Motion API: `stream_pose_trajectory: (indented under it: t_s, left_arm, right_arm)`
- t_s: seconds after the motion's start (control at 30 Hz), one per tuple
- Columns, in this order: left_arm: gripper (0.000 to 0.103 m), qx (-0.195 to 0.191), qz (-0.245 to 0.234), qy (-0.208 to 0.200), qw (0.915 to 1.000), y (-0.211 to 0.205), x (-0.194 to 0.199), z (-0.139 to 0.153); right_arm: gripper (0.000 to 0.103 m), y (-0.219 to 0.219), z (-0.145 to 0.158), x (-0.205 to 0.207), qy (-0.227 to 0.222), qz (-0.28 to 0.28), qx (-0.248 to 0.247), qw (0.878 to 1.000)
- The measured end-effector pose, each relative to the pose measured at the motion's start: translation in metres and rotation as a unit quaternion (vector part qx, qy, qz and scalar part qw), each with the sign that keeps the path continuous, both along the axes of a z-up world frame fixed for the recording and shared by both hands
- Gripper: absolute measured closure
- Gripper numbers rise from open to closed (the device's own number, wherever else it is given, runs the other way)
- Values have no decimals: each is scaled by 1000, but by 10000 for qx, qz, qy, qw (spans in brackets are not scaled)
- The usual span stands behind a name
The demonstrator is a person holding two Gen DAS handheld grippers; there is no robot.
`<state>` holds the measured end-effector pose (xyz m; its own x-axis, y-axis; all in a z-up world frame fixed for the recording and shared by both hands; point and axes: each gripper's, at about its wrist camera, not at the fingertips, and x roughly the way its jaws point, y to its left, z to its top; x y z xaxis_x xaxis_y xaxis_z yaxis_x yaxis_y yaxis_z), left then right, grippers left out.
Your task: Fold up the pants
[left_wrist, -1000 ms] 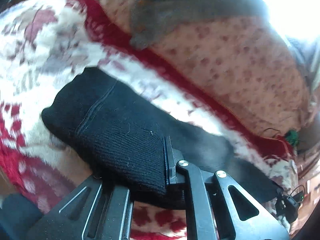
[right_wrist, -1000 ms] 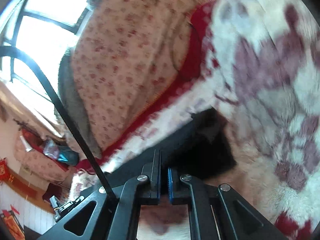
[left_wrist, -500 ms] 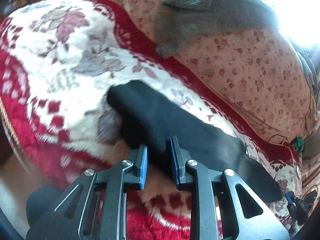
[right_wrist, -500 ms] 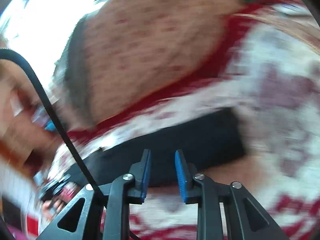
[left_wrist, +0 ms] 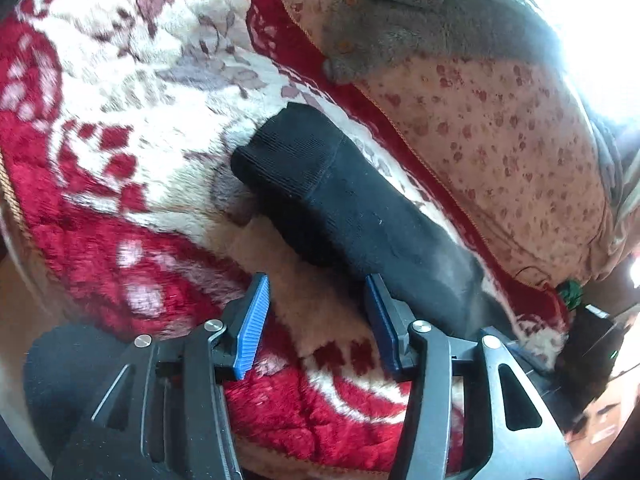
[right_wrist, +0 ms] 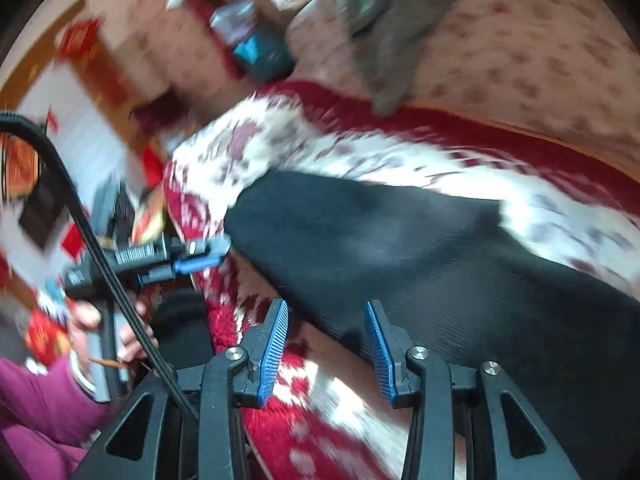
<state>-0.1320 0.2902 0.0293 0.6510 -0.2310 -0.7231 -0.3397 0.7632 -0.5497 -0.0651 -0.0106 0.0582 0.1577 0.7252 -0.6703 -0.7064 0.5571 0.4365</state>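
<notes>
Black knit pants lie folded in a long band on a red and white floral blanket. My left gripper hovers just short of their near edge. Its jaws are opening, with only blanket between the blue pads. In the blurred right wrist view the pants spread ahead and to the right. My right gripper is low over their near edge. Its jaws are opening too, and the pads press on nothing. The left gripper also shows there, at the pants' left end, held by a hand.
A grey fleece garment lies on a pink spotted quilt behind the blanket. A black cable crosses the left of the right wrist view, above a purple sleeve. Blurred room clutter sits past the bed's left edge.
Both grippers have let go of the pants and opened. The left one drew back from the folded end. The right one swung quickly across and rolled, and now faces the pants from the other side.
</notes>
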Motion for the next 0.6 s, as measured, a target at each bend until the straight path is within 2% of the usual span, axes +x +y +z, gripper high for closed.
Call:
stream_pose_trajectory:
  t_s: [0.07,0.2,0.27,0.37,0.5,0.6]
  left_arm:
    - [52,-177,-105,-73,9998,-1,7,-2]
    - [47,-273,-303,-134,9991,-6,22,-7]
    - [47,-198,-293,-45,9994,-6,33,-12]
    - [46,-279,-242,28,9993,-5,50,-18]
    - [46,-392,-175,8,9991,-1,68,-10]
    - [49,-520,-125,-161,9984,6,74,8]
  right_arm:
    - [65,24,-7,-10,-311,283,-350,9985]
    - [64,53,-15,-22,-910,650,-783,9906]
    - [62,62,-21,-19,-1015,687,-898,9884]
    - [61,72,-28,-17,-1131,721,-997,9859]
    - [61,81,-25,-15,-1199,771,-1013,9846]
    - [61,76,-16,-16,-1189,712,-773,9873]
